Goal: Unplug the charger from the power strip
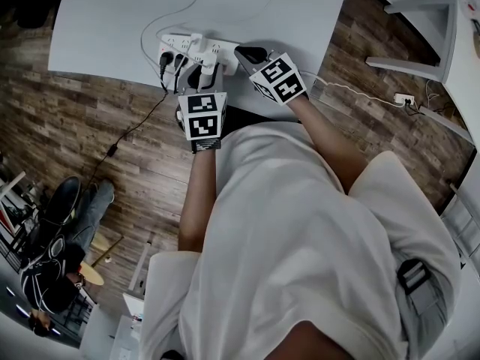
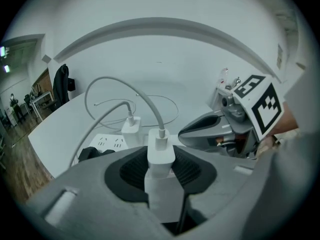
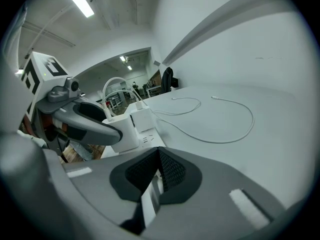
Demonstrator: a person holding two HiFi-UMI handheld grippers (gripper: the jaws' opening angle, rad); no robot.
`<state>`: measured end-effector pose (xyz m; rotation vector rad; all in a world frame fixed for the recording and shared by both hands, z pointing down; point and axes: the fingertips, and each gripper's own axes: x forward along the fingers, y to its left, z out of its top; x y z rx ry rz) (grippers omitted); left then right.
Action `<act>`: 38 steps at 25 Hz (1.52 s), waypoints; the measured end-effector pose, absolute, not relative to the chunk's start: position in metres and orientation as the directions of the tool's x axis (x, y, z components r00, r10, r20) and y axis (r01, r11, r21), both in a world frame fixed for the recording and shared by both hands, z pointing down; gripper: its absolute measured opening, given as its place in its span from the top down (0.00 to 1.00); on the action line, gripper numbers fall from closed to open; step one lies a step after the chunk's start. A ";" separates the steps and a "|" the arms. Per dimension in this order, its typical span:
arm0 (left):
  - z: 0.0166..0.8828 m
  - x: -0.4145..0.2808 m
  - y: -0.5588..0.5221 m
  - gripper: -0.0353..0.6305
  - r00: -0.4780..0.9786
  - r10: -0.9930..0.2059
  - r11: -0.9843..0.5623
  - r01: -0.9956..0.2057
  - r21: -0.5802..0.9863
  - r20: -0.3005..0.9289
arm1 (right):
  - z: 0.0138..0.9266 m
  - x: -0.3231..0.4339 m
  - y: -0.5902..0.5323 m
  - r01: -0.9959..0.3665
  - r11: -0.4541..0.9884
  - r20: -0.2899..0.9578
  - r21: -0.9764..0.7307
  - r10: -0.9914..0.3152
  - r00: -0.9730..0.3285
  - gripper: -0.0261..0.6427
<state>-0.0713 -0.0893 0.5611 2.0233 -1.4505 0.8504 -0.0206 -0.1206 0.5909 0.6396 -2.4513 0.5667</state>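
Closest to the lens, white shirt (image 1: 300,238) of the person, with both forearms reaching toward the worktop (image 1: 105,28). Beyond them, left gripper (image 1: 204,70), pinching the white charger (image 2: 160,156) between its ribbed black pads (image 2: 135,169), cable (image 2: 155,115) rising from the top of it. Stands at the near edge of the power strip (image 1: 176,45), just beside a second charger (image 2: 131,131) and near two black plugs (image 1: 166,62); cannot tell whether the prongs are already out of the socket. Right gripper (image 1: 247,52) pressed together, nothing seen between its pads, tips at the right end of the power strip, probably to keep it down; touching or not, cannot tell. Probably in the middle of the pull. Several risks from here: lifting the whole power strip together with the charger, if the right gripper does not press it down enough; slipping of the smooth charger out of the pads, if pulled at a slant; bending of the prongs, by tilting instead of pulling straight; dragging the cable across the second charger and loosening that one too.
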 end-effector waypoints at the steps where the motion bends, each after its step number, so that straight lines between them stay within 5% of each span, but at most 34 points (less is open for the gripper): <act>1: 0.561 -0.071 -0.089 0.73 0.235 -0.635 -0.305 -0.951 0.040 0.736 | 0.591 -0.020 -0.121 -0.544 0.799 0.590 -0.257 -0.317 -0.743 0.96; 12: 0.562 -0.077 -0.091 0.73 0.318 -0.663 -0.212 -0.948 0.238 0.678 | 0.593 -0.020 -0.122 -0.540 0.796 0.588 -0.273 -0.306 -0.749 0.96; 21: 0.560 -0.071 -0.091 0.73 0.232 -0.646 -0.315 -0.949 0.023 0.727 | 0.593 -0.021 -0.121 -0.539 0.798 0.590 -0.269 -0.306 -0.748 0.96; 32: 0.560 -0.077 -0.093 0.73 0.297 -0.654 -0.246 -0.953 0.175 0.696 | 0.593 -0.020 -0.123 -0.540 0.797 0.587 -0.270 -0.308 -0.749 0.96; 38: 0.560 -0.076 -0.091 0.73 0.288 -0.650 -0.276 -0.952 0.134 0.703 | 0.593 -0.021 -0.122 -0.539 0.799 0.588 -0.267 -0.308 -0.748 0.96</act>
